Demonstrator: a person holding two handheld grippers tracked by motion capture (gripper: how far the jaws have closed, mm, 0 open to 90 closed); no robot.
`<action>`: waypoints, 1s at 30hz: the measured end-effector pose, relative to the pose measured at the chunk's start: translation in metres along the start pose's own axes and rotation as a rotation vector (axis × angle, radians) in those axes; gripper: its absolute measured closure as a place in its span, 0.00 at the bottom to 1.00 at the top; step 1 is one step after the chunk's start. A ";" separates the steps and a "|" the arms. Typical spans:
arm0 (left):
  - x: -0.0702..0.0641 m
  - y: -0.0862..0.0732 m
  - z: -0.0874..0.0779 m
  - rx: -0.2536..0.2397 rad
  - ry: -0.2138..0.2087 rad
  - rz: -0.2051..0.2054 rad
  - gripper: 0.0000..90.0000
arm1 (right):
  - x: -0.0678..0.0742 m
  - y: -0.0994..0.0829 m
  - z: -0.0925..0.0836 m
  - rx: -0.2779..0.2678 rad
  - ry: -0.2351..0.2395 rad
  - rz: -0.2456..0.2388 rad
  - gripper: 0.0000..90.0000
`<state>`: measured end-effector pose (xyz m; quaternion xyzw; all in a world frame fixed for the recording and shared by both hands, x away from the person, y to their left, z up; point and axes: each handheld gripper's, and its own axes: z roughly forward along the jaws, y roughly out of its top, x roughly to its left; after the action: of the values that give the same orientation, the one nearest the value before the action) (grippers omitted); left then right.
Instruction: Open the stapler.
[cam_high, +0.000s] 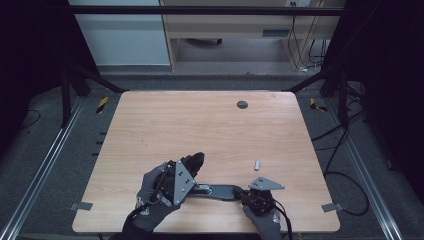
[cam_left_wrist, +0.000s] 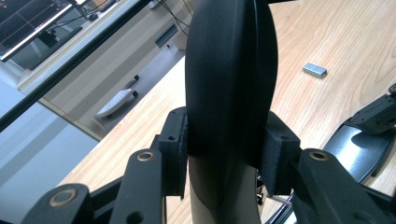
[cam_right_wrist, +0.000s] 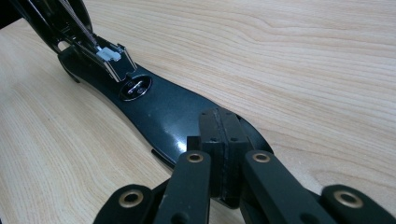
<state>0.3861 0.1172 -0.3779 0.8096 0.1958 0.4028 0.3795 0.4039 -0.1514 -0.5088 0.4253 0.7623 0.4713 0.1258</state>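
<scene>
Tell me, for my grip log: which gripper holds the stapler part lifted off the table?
The left gripper: its jaws clamp the stapler's upper arm, tilted up off the table. The right gripper pinches the base, which lies flat on it.

In the high view the small grey piece (cam_high: 257, 165) on the tabletop (cam_high: 200, 125) is too small to identify; the stapler's (cam_left_wrist: 229, 84) top runs past the left gripper view's upper edge; its lower end hides behind the fingers (cam_left_wrist: 175, 140).

High view dim, dark at both sides, my table (cam_high: 210, 125) evenly lit from above, soft shadows, my gripper views brighter, sheen on the black glossy piece (cam_right_wrist: 159, 112), nearest jaws slightly soft
</scene>
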 end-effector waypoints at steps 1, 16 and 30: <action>0.001 0.000 -0.001 0.000 0.003 -0.006 0.65 | 0.000 0.000 0.000 0.000 0.000 0.000 1.00; 0.014 -0.009 -0.010 -0.025 0.005 -0.078 0.65 | 0.000 0.000 0.000 0.000 0.002 -0.002 1.00; 0.023 -0.016 -0.016 -0.045 0.008 -0.141 0.65 | 0.001 0.000 0.000 0.005 0.004 0.000 1.00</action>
<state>0.3869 0.1494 -0.3723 0.7833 0.2449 0.3825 0.4245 0.4036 -0.1508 -0.5085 0.4246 0.7638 0.4703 0.1231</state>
